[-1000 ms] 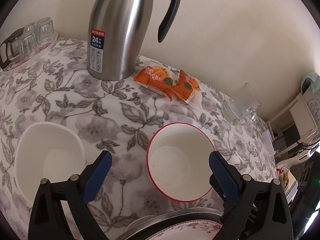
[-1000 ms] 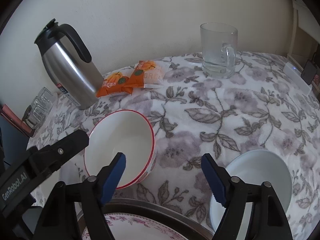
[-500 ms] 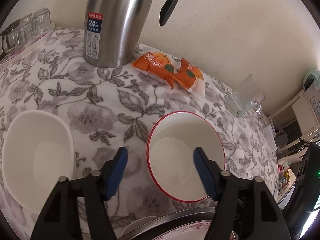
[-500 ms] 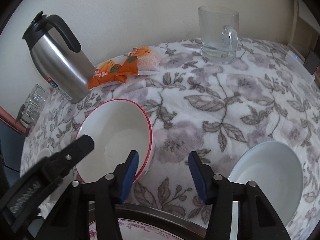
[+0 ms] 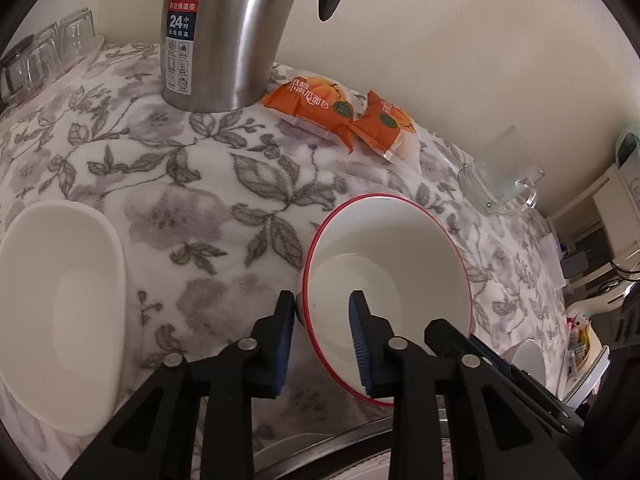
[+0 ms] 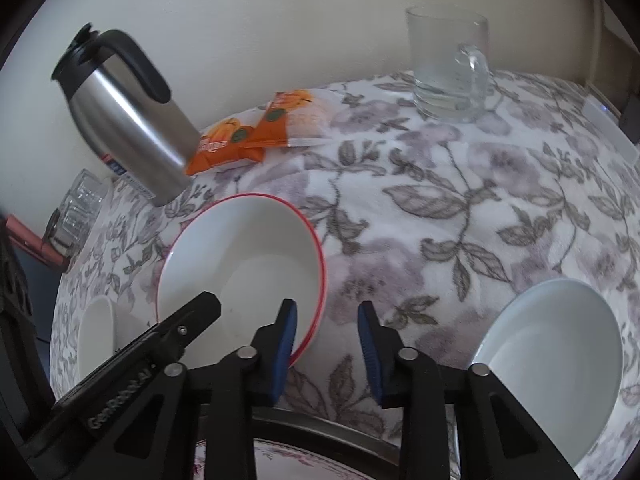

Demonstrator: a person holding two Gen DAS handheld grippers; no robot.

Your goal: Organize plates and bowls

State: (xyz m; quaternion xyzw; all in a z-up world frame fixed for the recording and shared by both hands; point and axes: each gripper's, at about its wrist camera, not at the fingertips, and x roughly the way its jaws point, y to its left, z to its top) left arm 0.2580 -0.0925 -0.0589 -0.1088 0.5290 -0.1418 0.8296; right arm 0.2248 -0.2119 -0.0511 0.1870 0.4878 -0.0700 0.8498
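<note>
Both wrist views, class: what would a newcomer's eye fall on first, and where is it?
First the red-rimmed bowl at the centre of the floral tablecloth, its rim straddled on opposite sides by the left gripper and the right gripper. Behind it, against the wall, stand the steel thermos and the orange snack packets.

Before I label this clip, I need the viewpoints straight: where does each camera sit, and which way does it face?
Left wrist: rides the left tool, facing forward and down across the floral tablecloth toward the wall; its blue pads straddle the rim of the red-rimmed bowl; the right tool's arm intrudes at right.
Right wrist: rides the right tool, looking the same way; its pads stand apart beside the bowl, the left tool's arm showing at left.
Shared: the bowl, steel thermos, orange snack packs, glass mug.
</note>
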